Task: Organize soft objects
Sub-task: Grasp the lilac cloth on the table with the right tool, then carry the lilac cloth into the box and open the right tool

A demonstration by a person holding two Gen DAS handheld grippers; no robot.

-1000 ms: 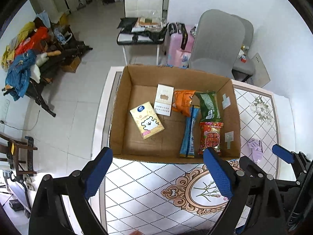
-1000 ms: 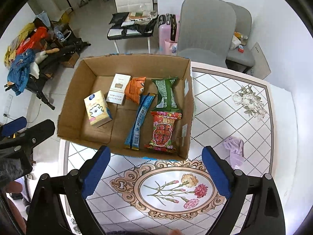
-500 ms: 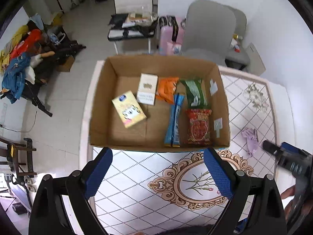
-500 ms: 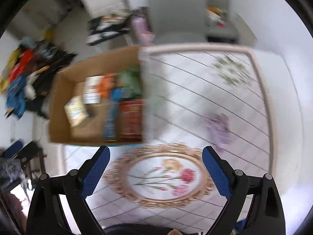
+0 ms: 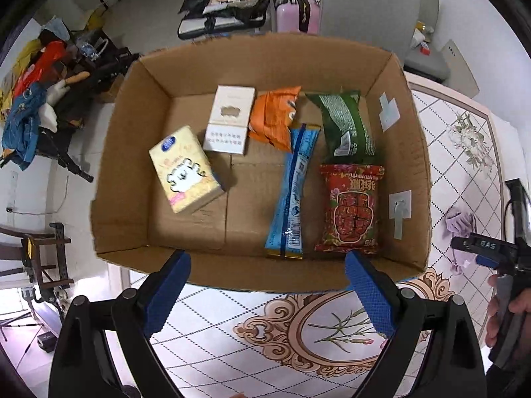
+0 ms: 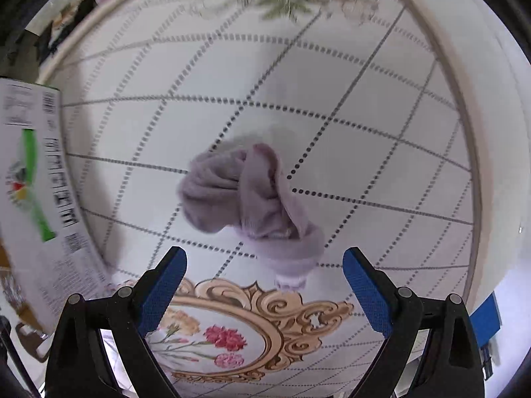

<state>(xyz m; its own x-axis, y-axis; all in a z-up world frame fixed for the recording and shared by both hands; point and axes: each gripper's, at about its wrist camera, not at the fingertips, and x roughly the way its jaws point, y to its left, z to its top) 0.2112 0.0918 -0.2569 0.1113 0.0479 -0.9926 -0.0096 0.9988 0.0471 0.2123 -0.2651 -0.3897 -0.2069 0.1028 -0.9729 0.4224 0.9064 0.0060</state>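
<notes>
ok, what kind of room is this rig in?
Looks like a lived-in home room, not a lab: a patterned tablecloth with floral print, a pink suitcase beside grey chairs, and clothes piled on the tiled floor.

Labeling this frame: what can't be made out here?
- Left wrist view: near inner wall of the cardboard box, hidden by its own rim; the right gripper, cut off at the frame edge.
- Right wrist view: label print on the box's outer side, motion-blurred; underside of the purple cloth, hidden by its folds.

A soft, fuzzy lilac cloth (image 6: pixel 252 195) lies on the smooth tablecloth (image 6: pixel 365 152); the cardboard box (image 5: pixel 132 152) looks matt.
</notes>
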